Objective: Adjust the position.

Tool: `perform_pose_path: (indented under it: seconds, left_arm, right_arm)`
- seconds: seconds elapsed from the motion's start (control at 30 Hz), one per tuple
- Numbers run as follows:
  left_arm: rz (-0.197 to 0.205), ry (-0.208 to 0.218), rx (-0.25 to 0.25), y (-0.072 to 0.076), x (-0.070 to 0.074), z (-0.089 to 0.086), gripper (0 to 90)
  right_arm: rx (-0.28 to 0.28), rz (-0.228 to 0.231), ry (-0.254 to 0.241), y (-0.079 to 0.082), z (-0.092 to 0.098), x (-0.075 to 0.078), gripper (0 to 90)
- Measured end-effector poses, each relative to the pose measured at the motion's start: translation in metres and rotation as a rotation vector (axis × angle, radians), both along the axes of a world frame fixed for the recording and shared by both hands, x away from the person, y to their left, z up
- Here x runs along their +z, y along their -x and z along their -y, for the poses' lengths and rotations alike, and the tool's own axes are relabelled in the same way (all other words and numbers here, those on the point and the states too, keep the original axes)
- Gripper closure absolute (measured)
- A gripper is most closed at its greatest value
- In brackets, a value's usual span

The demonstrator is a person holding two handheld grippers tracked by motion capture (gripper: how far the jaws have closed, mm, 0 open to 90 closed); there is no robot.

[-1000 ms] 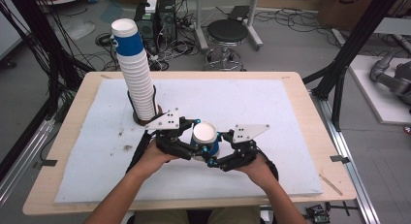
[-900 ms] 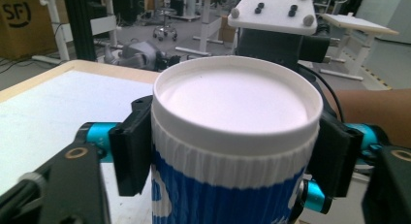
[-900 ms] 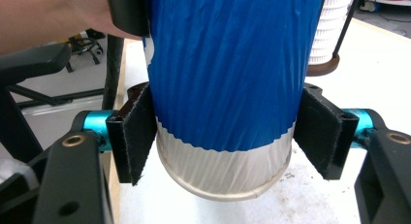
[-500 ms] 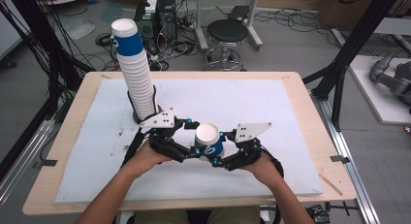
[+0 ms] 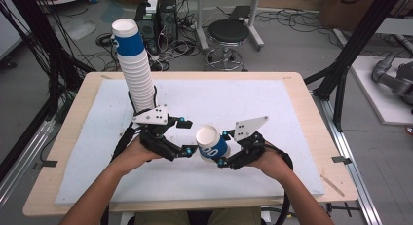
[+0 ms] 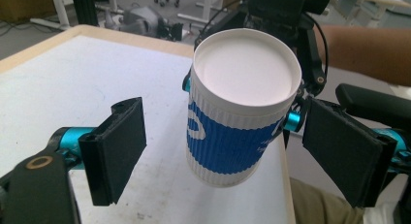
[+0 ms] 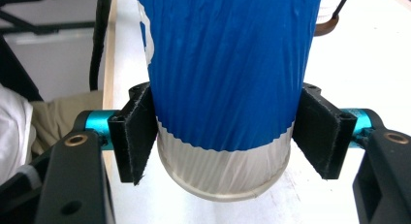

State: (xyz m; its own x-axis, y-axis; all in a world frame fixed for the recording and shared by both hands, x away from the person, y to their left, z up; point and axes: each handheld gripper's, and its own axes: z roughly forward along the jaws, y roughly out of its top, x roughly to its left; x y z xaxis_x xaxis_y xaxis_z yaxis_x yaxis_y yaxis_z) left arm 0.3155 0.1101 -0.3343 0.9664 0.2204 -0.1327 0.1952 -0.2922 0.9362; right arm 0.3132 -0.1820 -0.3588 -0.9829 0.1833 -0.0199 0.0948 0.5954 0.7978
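Note:
A blue-and-white ribbed paper cup point(image 5: 213, 143) hangs tilted above the white mat point(image 5: 272, 113), near the table's front middle. My right gripper point(image 5: 222, 148) is shut on it after closing a little further. In the right gripper view both pads point(image 7: 138, 136) press the cup point(image 7: 228, 64) near its white end. My left gripper point(image 5: 190, 136) is open, its jaws having just opened. In the left gripper view the pads point(image 6: 118, 146) stand apart from the cup point(image 6: 240, 112) on either side, and its round white end faces the camera. A tall leaning stack of the same cups point(image 5: 136, 69) stands behind the left hand.
The wooden table point(image 5: 78, 118) carries the white mat, with bare mat to the right and at the back. Beyond the far edge are a black stool point(image 5: 229, 32), a computer case and cables. Black frame posts point(image 5: 360, 40) stand at the right.
The left gripper's jaws have opened off the cup and that hand has drawn slightly back to the left. The cup stays in the right gripper, shifted a little to the right.

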Motion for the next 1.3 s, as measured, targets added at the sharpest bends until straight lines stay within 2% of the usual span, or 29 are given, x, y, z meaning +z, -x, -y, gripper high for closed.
perform_pose_path:
  seconds: [0.1,0.23,0.4,0.5,0.67,0.7,0.73,0.77,0.97,1.3]
  left_arm:
    - [0.006,-0.033,-0.014,-0.001,0.003,0.001,15.8]
    - [-0.003,-0.048,-0.019,-0.002,0.007,0.003,15.8]
    - [-0.007,-0.098,-0.035,-0.004,0.01,0.008,15.8]
    - [-0.008,-0.117,-0.049,-0.005,0.011,0.013,15.8]
    - [-0.015,-0.185,-0.081,-0.006,0.008,0.024,15.9]
    - [-0.015,-0.185,-0.081,-0.006,0.008,0.024,15.9]
    - [-0.021,-0.199,-0.085,-0.006,0.006,0.026,16.0]
    - [-0.025,-0.224,-0.09,-0.007,0.004,0.028,16.1]
    - [-0.043,-0.242,-0.116,-0.007,0.0,0.034,20.5]
    - [-0.056,-0.293,-0.154,-0.007,-0.004,0.038,29.5]
  right_arm:
    - [0.014,0.013,0.048,-0.002,-0.004,0.004,30.0]
    - [0.033,0.007,0.076,-0.003,-0.007,0.007,29.9]
    - [0.049,0.006,0.111,-0.005,-0.012,0.01,30.0]
    - [0.056,0.002,0.151,-0.006,-0.015,0.01,29.9]
    - [0.072,0.003,0.219,-0.007,-0.023,0.012,29.9]
    - [0.072,0.003,0.219,-0.007,-0.023,0.012,29.9]
    - [0.08,0.006,0.253,-0.007,-0.026,0.013,29.9]
    - [0.084,0.011,0.263,-0.007,-0.028,0.013,29.9]
    - [0.1,0.006,0.328,-0.006,-0.034,0.014,29.8]
    - [0.124,0.019,0.384,-0.001,-0.04,0.008,29.8]
